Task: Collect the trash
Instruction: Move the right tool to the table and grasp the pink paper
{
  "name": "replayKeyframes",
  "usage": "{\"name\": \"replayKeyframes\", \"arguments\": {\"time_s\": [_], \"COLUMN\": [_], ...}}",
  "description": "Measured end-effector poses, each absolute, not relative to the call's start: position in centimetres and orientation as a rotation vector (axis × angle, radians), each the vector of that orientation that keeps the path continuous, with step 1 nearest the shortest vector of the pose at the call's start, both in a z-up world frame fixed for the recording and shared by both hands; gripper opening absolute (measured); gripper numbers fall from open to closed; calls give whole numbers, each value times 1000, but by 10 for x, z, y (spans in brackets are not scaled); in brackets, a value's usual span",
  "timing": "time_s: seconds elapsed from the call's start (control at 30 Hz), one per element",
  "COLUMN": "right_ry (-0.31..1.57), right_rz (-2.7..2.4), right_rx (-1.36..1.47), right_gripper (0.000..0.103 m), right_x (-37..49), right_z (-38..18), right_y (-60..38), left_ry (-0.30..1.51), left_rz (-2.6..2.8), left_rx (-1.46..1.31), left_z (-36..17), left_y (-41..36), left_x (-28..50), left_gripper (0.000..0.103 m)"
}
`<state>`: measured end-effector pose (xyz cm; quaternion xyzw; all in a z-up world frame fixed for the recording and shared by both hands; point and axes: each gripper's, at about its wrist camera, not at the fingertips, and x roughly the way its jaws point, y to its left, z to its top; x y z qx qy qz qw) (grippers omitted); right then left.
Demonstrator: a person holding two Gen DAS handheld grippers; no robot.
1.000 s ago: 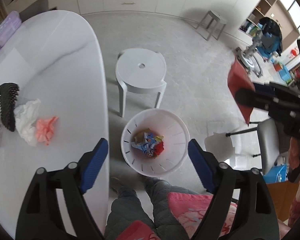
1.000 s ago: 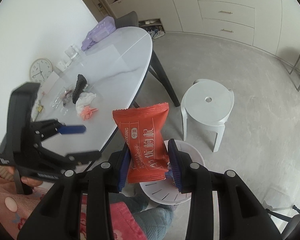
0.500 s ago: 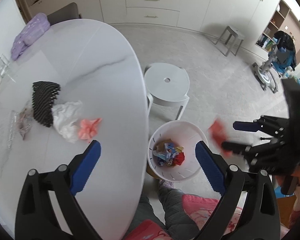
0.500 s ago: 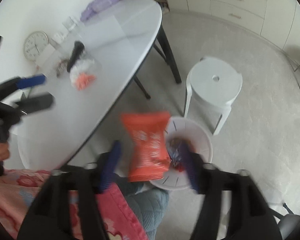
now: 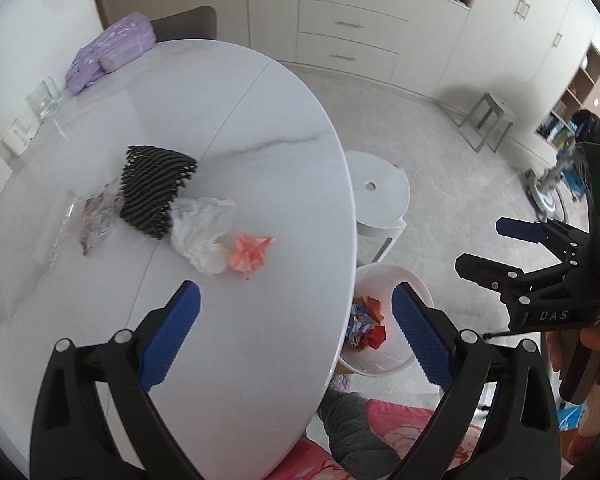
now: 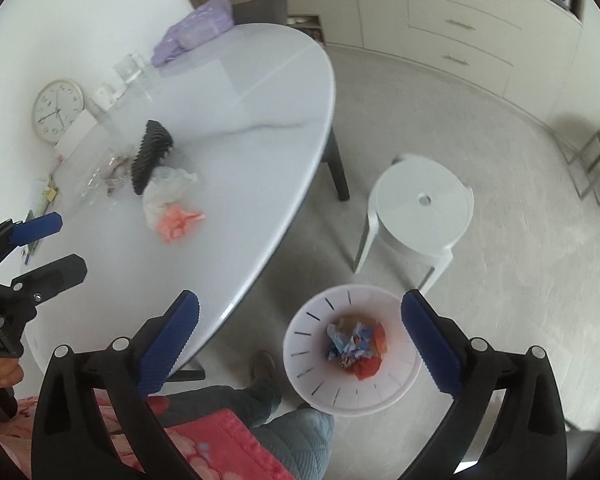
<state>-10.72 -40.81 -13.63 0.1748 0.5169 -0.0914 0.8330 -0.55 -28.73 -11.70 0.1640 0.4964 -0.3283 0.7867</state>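
**Red packet gone from the right gripper, both pairs of fingers spread**

Gone from between the fingers of the right gripper [image 6: 298, 336] is the red snack packet it pinched a second ago; the fingers have just been opening and now stand wide apart with nothing between them, above the white bin [image 6: 320, 384] on the floor. Inside the bin lies a heap of crumpled wrappers [image 6: 356, 346], blue, white and red; which piece is the packet cannot be told. The left gripper [image 5: 296, 330] has swung from over the bin to over the near edge of the worktop [image 5: 260, 128]; its fingers have also just been widening and hold nothing.

On the worktop, trash remains: a crumpled white tissue [image 5: 202, 230] touches a crumpled pink scrap [image 5: 248, 252] on its right, both near the middle, toward the near edge. Just behind the tissue lies a black ribbed piece [image 5: 154, 190], with a clear plastic wrapper [image 5: 94, 216] to its left. A purple pack [image 5: 110, 50] sits at the far edge, and a clock [image 6: 56, 110] leans against the wall at the left edge. A white stool [image 6: 420, 208] stands on the floor beyond the bin. The person's quilted trousers [image 6: 296, 436] show below.
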Motion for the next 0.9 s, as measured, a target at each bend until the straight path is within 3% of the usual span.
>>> {"name": "replayKeyframes", "arguments": {"time_s": [0.9], "right_ry": [1114], "right_rz": [71], "right_rx": [200], "right_gripper": [100], "right_x": [-17], "right_z": [-150], "right_y": [-319], "left_ry": [1093], "left_rz": [-470], "left_rx": [210], "left_z": [-125], "left_y": [-168], "left_x": [51], "left_gripper": [95]}}
